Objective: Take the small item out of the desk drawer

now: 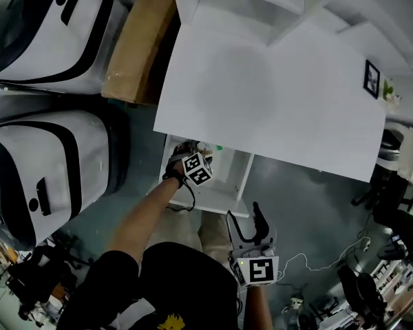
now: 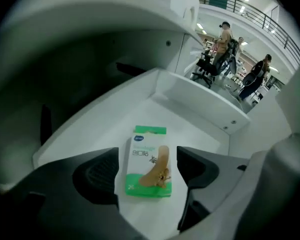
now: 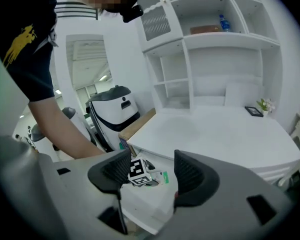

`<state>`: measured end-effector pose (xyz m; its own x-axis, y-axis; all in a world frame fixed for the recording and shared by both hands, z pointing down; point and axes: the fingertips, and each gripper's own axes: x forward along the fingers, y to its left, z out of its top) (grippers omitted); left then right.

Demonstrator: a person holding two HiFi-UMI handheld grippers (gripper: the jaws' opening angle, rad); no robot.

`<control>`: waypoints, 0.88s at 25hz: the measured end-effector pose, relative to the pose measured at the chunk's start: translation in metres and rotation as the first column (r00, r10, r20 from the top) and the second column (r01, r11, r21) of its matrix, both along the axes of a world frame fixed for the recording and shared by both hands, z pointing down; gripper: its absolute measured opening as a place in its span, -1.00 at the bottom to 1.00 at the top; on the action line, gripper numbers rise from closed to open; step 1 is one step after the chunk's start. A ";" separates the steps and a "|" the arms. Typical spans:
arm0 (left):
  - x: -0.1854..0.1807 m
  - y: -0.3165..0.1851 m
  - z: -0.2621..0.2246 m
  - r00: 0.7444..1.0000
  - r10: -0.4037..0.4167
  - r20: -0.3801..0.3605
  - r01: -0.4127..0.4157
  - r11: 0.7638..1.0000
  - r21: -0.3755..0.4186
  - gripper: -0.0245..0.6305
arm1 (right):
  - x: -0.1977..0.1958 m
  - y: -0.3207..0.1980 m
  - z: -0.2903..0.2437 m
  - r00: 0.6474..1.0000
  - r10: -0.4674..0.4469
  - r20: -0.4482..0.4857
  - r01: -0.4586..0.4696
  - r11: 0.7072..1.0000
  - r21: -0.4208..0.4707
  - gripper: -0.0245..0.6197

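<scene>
Left gripper (image 2: 148, 180) jaws spread wide, straddling the plaster box (image 2: 149, 160) flat on the drawer (image 2: 200, 109) floor, not clamped. Probably light, crushable card, so pinch the long sides gently. Right gripper (image 3: 151, 173) outside the drawer, jaws apart, empty.

Head-down and jaw-level views onto drawer (image 1: 221, 190)

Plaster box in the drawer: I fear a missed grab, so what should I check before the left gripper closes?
1. The drawer is open: ok.
2. The plaster box lies flat on the drawer floor: ok.
3. Box sits between the left gripper fingers: ok, one each side.
4. Fingers gripping the box: not ok, they stand apart.
5. Fingers low enough for so thin a box: cannot tell.
6. The right gripper is out of the way: ok, open, empty, outside the drawer.
</scene>
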<state>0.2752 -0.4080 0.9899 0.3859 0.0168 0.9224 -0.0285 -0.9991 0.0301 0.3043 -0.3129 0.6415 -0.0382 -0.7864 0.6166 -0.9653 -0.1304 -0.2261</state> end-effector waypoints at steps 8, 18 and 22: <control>0.000 -0.004 0.033 0.998 0.033 0.054 -0.031 0.999 -0.035 0.17 | -0.001 -0.023 0.015 1.000 -0.019 -0.001 0.019 0.999 0.049 -0.05; -0.016 0.025 -0.170 0.951 -0.022 -0.310 -0.015 0.993 -0.117 0.16 | 0.003 -0.034 -0.033 0.993 0.025 -0.114 -0.016 0.997 0.076 -0.10; -0.038 0.036 -0.248 0.898 -0.022 -0.440 -0.024 0.995 -0.099 0.16 | -0.008 -0.024 -0.065 0.980 0.050 -0.191 -0.024 0.991 0.135 -0.10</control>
